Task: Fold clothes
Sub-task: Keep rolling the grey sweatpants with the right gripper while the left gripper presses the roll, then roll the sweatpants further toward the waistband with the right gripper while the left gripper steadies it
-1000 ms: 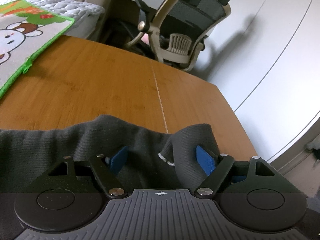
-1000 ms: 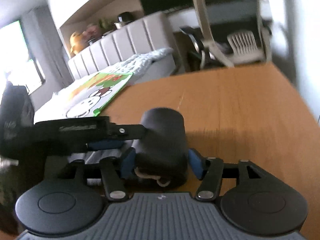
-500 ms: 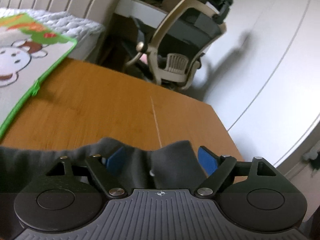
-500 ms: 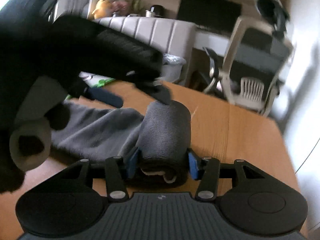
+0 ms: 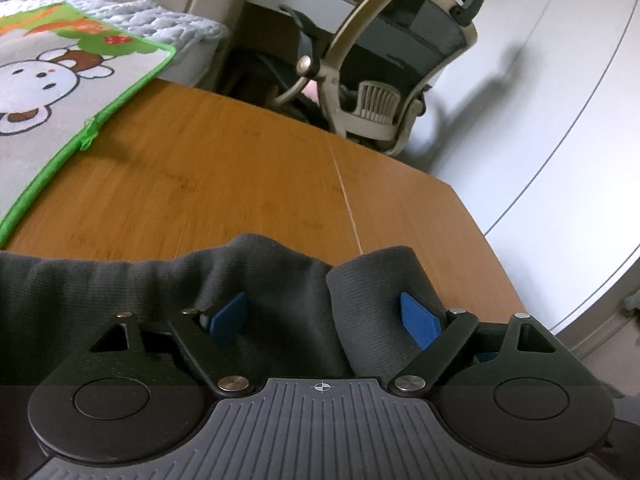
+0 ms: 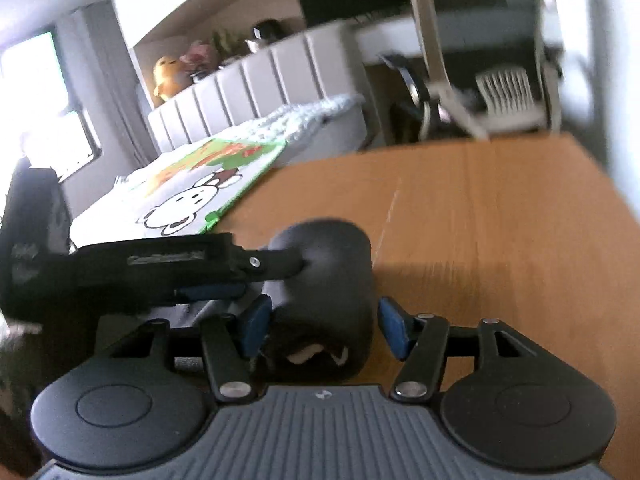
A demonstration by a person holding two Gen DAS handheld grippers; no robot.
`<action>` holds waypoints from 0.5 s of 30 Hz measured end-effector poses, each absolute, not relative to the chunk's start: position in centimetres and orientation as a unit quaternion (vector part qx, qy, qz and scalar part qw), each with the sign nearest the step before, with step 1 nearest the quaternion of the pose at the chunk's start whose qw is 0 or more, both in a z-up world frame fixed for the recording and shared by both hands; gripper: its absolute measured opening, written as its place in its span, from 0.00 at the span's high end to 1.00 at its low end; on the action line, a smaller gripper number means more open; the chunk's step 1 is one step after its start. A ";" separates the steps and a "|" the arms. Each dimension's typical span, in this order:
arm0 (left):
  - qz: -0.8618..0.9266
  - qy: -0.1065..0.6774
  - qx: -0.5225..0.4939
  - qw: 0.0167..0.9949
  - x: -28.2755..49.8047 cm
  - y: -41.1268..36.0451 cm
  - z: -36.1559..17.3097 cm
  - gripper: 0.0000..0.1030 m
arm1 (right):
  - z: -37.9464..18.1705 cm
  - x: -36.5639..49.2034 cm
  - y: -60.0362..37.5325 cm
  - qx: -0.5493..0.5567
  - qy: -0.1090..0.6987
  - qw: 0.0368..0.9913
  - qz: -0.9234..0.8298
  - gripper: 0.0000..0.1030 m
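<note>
A dark grey garment [image 5: 132, 292] lies along the near edge of the wooden table [image 5: 224, 184], one end rolled into a thick cuff [image 6: 324, 276]. The left claw [image 5: 324, 316] stands wide, its jaws having just been opening, with loose folds of the garment between its blue pads [image 5: 416, 320] but not pinched. The right claw [image 6: 320, 324] straddles the cuff; its jaws have just been opening, the right pad clear of the cloth. Beyond the garment, a cartoon-print mat [image 5: 52, 92] overlaps the table's far left corner
</note>
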State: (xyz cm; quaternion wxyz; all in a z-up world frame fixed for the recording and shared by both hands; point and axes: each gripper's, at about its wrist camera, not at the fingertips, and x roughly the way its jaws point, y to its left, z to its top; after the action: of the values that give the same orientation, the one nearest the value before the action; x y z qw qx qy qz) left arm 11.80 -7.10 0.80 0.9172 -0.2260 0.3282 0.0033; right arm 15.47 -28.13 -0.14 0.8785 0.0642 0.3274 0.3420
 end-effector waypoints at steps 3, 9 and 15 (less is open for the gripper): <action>0.001 0.327 -0.228 0.917 11.4 -7.1 1.1 0.15 | -0.1 15.2 -27.1 0.032 0.321 0.887 0.331 0.54; -0.007 0.295 -0.242 0.924 9.6 -6.2 2.9 0.14 | 0.9 11.0 -23.3 -0.134 0.250 0.908 0.307 0.58; -0.009 0.306 -0.223 0.926 10.1 -6.6 2.7 0.13 | 0.8 8.2 -19.9 -0.251 0.191 0.904 0.289 0.57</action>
State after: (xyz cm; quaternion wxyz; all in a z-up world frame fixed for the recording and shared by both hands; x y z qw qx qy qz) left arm 10.09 -6.62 2.68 0.9255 -0.2233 0.3058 -0.0093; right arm 8.16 -19.92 0.75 0.9036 -0.2513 0.1915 0.2893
